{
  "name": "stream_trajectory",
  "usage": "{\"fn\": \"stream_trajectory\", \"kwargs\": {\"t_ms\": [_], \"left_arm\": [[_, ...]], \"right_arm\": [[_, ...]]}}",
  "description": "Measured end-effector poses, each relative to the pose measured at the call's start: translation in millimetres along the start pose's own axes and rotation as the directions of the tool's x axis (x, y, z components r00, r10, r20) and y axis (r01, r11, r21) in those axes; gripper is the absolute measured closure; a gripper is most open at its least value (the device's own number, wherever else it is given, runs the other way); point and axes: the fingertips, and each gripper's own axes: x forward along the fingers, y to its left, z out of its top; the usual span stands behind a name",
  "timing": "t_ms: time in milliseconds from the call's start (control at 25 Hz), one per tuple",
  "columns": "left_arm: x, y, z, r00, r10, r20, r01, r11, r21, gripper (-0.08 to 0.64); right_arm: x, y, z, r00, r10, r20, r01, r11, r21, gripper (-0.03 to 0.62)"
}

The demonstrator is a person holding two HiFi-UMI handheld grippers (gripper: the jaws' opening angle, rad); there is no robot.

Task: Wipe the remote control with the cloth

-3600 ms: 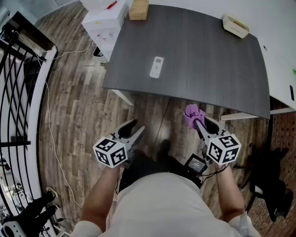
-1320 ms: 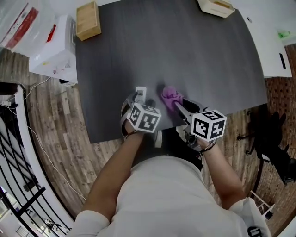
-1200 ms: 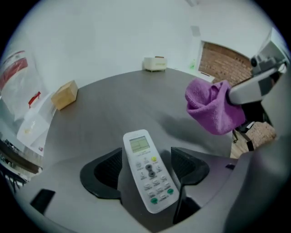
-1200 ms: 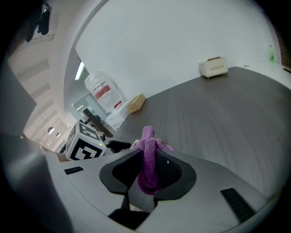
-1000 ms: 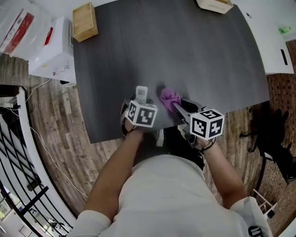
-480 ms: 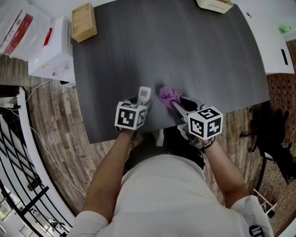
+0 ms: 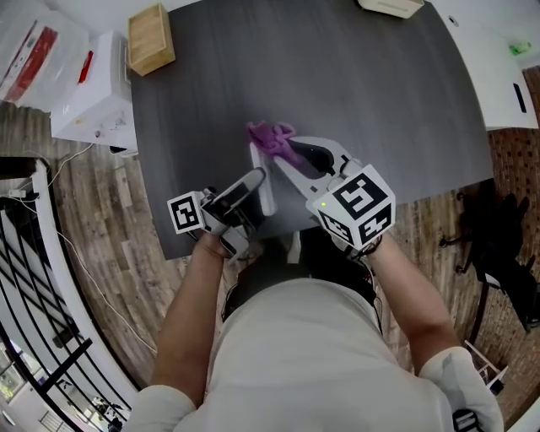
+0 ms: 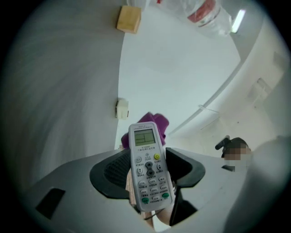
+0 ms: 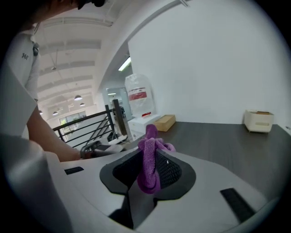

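The white remote control is held up off the dark table, gripped by its lower half in my left gripper. In the left gripper view the remote control stands upright between the jaws, its buttons facing the camera. My right gripper is shut on a bunched purple cloth, which sits at the remote's far end. That cloth peeks out behind the remote's top. In the right gripper view the cloth hangs between the jaws of the right gripper.
A wooden box stands at the table's far left corner, with a beige tray at the far edge. A white unit stands on the wood floor to the left, and a black railing runs beyond it.
The left gripper has closed on the remote and lifted it off the table, swinging round to the left. The right gripper has carried the cloth forward and left to the remote's far end.
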Motion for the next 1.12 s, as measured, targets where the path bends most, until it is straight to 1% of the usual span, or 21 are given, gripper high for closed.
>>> {"fn": "stream_trajectory", "kwargs": {"t_ms": [120,160,320,440,480,520,560,600,640,680,720,760,800,840,880,920,960,1000,1040,1080,1120], "left_arm": [[-7,-8,25,0.991,-0.043,0.13,0.043,0.999,0.005,0.318],[-9,-9,32,0.986,-0.044,0.16,0.043,0.999,0.009,0.318],[-17,-3,45,0.973,-0.011,0.229,0.009,1.0,0.008,0.318],[-21,3,45,0.97,0.019,0.243,-0.017,1.0,-0.008,0.318],[-22,8,45,0.97,0.043,0.241,-0.042,0.999,-0.008,0.318],[-24,14,44,0.969,0.089,0.232,-0.093,0.996,0.005,0.318],[-27,23,43,0.962,0.17,0.212,-0.183,0.982,0.044,0.318],[-33,34,42,0.939,0.291,0.183,-0.314,0.942,0.115,0.318],[-40,48,41,0.884,0.441,0.153,-0.465,0.859,0.211,0.318],[-48,62,39,0.795,0.592,0.133,-0.6,0.736,0.312,0.318],[-57,75,36,0.686,0.717,0.124,-0.696,0.598,0.397,0.318],[-65,86,34,0.581,0.805,0.124,-0.753,0.474,0.456,0.318],[-72,95,33,0.496,0.859,0.126,-0.785,0.381,0.489,0.318],[-77,103,32,0.434,0.892,0.127,-0.803,0.318,0.504,0.318],[-81,109,30,0.39,0.912,0.124,-0.815,0.279,0.507,0.318],[-84,115,28,0.36,0.925,0.12,-0.825,0.255,0.504,0.318],[-85,119,26,0.34,0.933,0.115,-0.831,0.241,0.502,0.318],[-86,121,23,0.332,0.937,0.112,-0.832,0.235,0.502,0.318],[-87,120,20,0.338,0.935,0.106,-0.83,0.243,0.503,0.318],[-87,118,17,0.356,0.929,0.096,-0.826,0.265,0.498,0.318],[-87,114,13,0.383,0.92,0.087,-0.822,0.296,0.487,0.318]], "right_arm": [[-6,28,-15,0.998,0.059,-0.003,-0.059,0.996,0.073,0.491],[-8,37,-20,0.997,0.07,-0.011,-0.069,0.995,0.075,0.492],[-19,69,-31,0.992,0.097,-0.076,-0.101,0.994,-0.049,0.492],[-30,92,-45,0.977,0.157,-0.146,-0.179,0.971,-0.156,0.493],[-35,100,-51,0.967,0.188,-0.175,-0.218,0.96,-0.177,0.494],[-40,107,-58,0.955,0.218,-0.2,-0.256,0.948,-0.187,0.494],[-44,112,-65,0.946,0.241,-0.218,-0.283,0.941,-0.185,0.494],[-47,112,-70,0.941,0.251,-0.226,-0.291,0.941,-0.17,0.493],[-48,108,-75,0.943,0.245,-0.226,-0.281,0.949,-0.146,0.493],[-48,100,-80,0.949,0.226,-0.22,-0.255,0.961,-0.111,0.493],[-46,90,-84,0.956,0.201,-0.215,-0.22,0.973,-0.07,0.494],[-44,78,-90,0.961,0.172,-0.215,-0.181,0.983,-0.026,0.494],[-40,65,-96,0.965,0.14,-0.222,-0.14,0.99,0.018,0.492],[-36,52,-102,0.966,0.107,-0.237,-0.095,0.994,0.062,0.492],[-32,40,-110,0.963,0.074,-0.257,-0.05,0.994,0.099,0.492],[-27,29,-117,0.959,0.044,-0.282,-0.009,0.992,0.125,0.492],[-21,20,-123,0.952,0.019,-0.305,0.025,0.99,0.14,0.492],[-16,12,-128,0.945,-0.001,-0.326,0.051,0.988,0.145,0.492],[-11,5,-131,0.94,-0.018,-0.342,0.07,0.988,0.141,0.492],[-4,-1,-132,0.936,-0.032,-0.35,0.082,0.988,0.129,0.492],[3,-6,-129,0.935,-0.047,-0.351,0.091,0.99,0.11,0.492]]}}
